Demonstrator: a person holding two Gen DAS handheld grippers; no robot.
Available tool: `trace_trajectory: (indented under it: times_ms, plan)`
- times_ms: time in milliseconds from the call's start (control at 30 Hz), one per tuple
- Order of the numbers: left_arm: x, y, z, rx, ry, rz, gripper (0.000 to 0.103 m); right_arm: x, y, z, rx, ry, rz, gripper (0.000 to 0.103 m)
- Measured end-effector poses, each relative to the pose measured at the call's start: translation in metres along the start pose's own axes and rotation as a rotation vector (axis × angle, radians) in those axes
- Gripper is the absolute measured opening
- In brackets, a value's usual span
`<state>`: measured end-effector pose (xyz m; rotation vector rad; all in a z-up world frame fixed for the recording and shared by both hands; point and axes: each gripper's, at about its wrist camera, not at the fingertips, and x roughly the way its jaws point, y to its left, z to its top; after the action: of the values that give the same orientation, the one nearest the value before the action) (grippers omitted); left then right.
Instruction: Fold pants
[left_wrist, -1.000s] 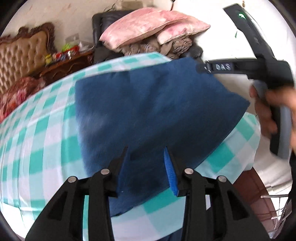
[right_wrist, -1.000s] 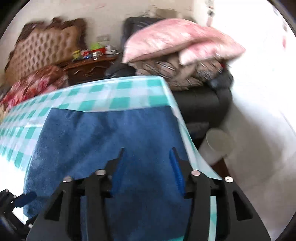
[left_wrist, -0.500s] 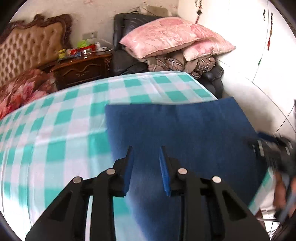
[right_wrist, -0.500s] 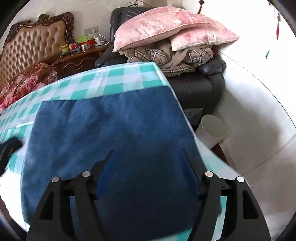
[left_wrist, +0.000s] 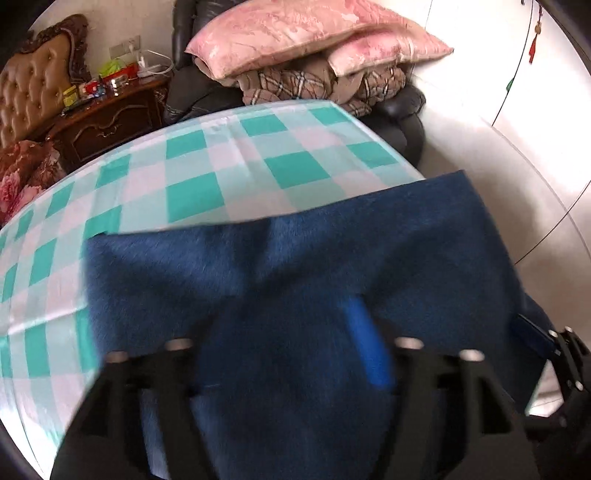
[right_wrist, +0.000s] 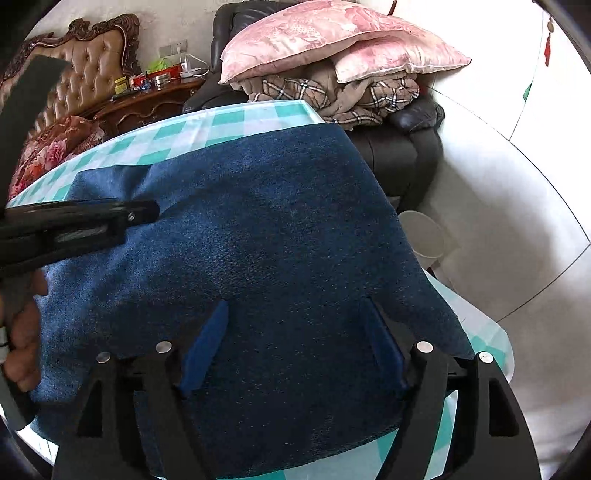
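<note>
Left gripper (left_wrist: 280, 354), black two-finger tool with blue pads, is hovering over the dark blue denim pants (left_wrist: 332, 266) in the left wrist view, its jaws opening wide with only flat cloth beneath them and nothing pinched; motion blur is softening its outline. Pants are lying folded into a broad block on the teal-and-white checked tablecloth (left_wrist: 192, 192), near the table's right edge, probably so both tools can reach the cloth. Pink pillows (left_wrist: 303, 33) are sitting stacked on a dark armchair beyond. Right gripper (right_wrist: 295, 332), in the right wrist view, is pointing down over the same pants (right_wrist: 258, 221), jaws opening, pads apart and gripping nothing, seemingly freed to smooth or take a new edge. Left gripper (right_wrist: 140, 214) is reaching in from the left, carried by a hand (right_wrist: 22, 325).
</note>
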<state>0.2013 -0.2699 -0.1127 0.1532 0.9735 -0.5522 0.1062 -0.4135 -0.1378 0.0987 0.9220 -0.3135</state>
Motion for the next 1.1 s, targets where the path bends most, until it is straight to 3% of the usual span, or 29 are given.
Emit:
trace_trajectory:
  times_ms: [100,200,333,433,500,533,567,633,767,1100]
  plan:
    - [-0.027,0.003,-0.018,-0.049,-0.037,-0.025,0.093,-0.001,0.000,-0.001,-0.001,-0.002,-0.002,0.072]
    - [-0.053,0.005,-0.048,-0.110,-0.065,0.040,0.101,-0.001,-0.001,-0.002,-0.002,-0.004,0.002,0.072]
    - [-0.072,0.005,-0.079,-0.138,-0.081,0.067,0.101,0.000,-0.001,-0.003,-0.001,-0.011,-0.002,0.072]
    - [-0.077,0.004,-0.091,-0.090,-0.082,0.059,0.101,-0.001,0.001,-0.004,0.000,-0.014,-0.008,0.072]
    - [-0.080,0.003,-0.099,-0.061,-0.081,0.136,0.101,-0.001,0.000,-0.003,-0.002,-0.012,-0.009,0.072]
    - [-0.081,0.002,-0.103,-0.057,-0.083,0.131,0.101,-0.001,0.001,-0.003,-0.004,-0.011,-0.009,0.072]
    - [-0.082,0.002,-0.109,-0.056,-0.076,0.112,0.100,-0.002,0.001,-0.004,-0.007,-0.011,-0.011,0.072]
    - [-0.079,0.000,-0.116,-0.047,-0.057,0.160,0.083,-0.002,0.001,-0.003,-0.011,-0.011,-0.015,0.072]
    - [-0.082,-0.001,-0.127,-0.006,-0.074,0.204,0.072,-0.005,0.002,-0.004,-0.017,-0.008,-0.021,0.072]
    - [-0.100,0.020,-0.138,-0.038,-0.064,0.225,0.069,-0.027,-0.001,-0.015,0.004,0.006,-0.027,0.073]
